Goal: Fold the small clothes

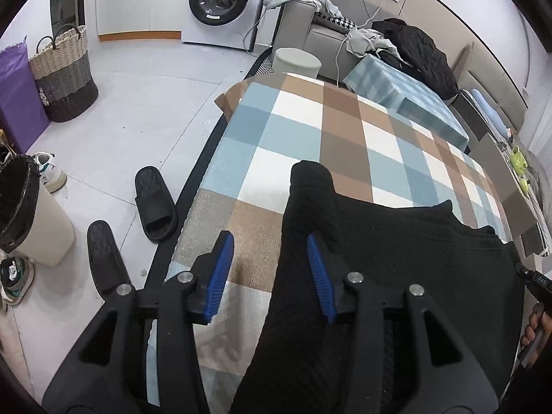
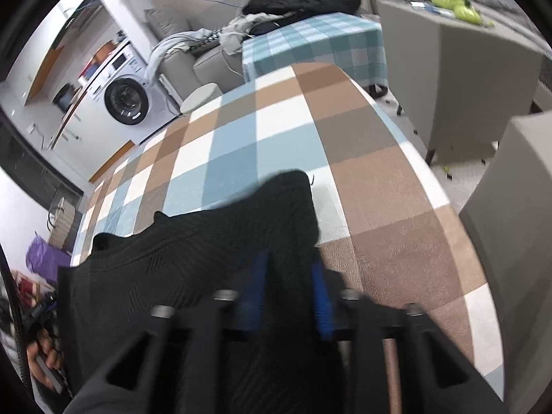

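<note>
Left tongs (image 1: 270, 272) stand partly open, blue pads apart, pressing nothing. Left wrist view: black knit garment (image 1: 379, 258) lies on the checked worktop (image 1: 300, 110); one pad sits over bare cloth just beside the garment's left edge, the other over the knit itself. That edge runs between the pads, not gripped. A sleeve-like tab of the garment reaches toward the worktop's far end. Off the worktop's left side, on the floor: black slippers (image 1: 155, 203), a lined bin (image 1: 20, 203), a woven basket (image 1: 65, 72). Washing machine (image 1: 220, 0) beyond the far end.

Right wrist view, blurred: right tongs (image 2: 289, 296) look nearly closed, narrow gap between the pads, black knit bunched in that gap. Judged pinched on the garment's right edge, near the worktop's right side; the blur leaves how firmly unclear. The same garment spreads from here across the near part of the worktop. A hand (image 2: 45, 362) shows at the lower left, beyond the garment.

Risks, as judgement:
- one side held, the other loose: lifting now would drag the garment askew and skew the fold
- left pads closing where they stand could pinch the checked cover along with the knit
- a shallow right-side pinch could slip from the stretchy knit mid-lift
</note>
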Demonstrator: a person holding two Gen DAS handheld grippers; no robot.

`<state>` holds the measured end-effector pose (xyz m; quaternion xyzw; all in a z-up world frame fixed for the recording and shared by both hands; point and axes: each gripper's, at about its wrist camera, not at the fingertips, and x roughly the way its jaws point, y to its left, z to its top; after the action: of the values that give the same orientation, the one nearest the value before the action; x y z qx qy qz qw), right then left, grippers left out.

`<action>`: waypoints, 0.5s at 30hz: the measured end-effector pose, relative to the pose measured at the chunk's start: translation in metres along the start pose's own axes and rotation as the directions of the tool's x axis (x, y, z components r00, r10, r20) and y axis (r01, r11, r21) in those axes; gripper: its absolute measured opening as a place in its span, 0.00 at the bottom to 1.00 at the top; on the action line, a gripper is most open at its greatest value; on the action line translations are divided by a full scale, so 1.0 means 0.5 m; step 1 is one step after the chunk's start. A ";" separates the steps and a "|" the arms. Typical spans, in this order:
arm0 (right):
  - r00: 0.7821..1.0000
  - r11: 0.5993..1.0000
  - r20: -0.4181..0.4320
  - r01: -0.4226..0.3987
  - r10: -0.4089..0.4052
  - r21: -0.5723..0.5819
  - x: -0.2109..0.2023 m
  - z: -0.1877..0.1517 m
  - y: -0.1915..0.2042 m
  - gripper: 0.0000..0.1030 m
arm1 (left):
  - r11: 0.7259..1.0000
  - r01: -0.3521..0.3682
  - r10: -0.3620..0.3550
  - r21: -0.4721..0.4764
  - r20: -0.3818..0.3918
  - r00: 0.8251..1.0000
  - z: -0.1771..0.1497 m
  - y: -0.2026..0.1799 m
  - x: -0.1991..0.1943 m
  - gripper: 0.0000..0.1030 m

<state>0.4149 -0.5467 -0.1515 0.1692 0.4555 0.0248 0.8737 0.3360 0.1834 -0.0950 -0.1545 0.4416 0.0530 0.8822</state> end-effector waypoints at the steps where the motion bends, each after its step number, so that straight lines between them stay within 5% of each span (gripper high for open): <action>1: 1.000 1.000 0.024 -0.018 0.018 -0.008 -0.014 -0.001 0.001 0.09 | 1.000 0.007 -0.007 -0.006 -0.001 1.000 -0.001 0.002 -0.003 0.40; 3: 0.988 0.996 0.133 -0.075 0.081 -0.052 -0.074 -0.010 0.007 0.06 | 1.000 0.014 -0.014 -0.012 0.000 1.000 -0.004 0.007 -0.010 0.40; 5: 0.981 0.997 0.184 -0.049 0.059 -0.056 -0.110 -0.017 0.005 0.06 | 1.000 0.020 -0.020 -0.011 0.006 1.000 -0.005 0.010 -0.017 0.41; 10: 0.995 0.997 0.069 0.069 -0.067 -0.023 -0.062 -0.017 -0.008 0.06 | 1.000 0.020 -0.020 -0.016 -0.007 1.000 -0.006 0.003 -0.018 0.42; 15: 0.999 0.996 -0.033 0.044 -0.041 0.083 -0.042 -0.029 -0.045 0.37 | 1.000 0.011 -0.011 -0.004 -0.006 1.000 -0.024 -0.001 -0.040 0.42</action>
<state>0.3884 -0.5683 -0.1497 0.1954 0.4730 -0.0103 0.8590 0.3148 0.1798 -0.0856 -0.1591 0.4434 0.0486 0.8807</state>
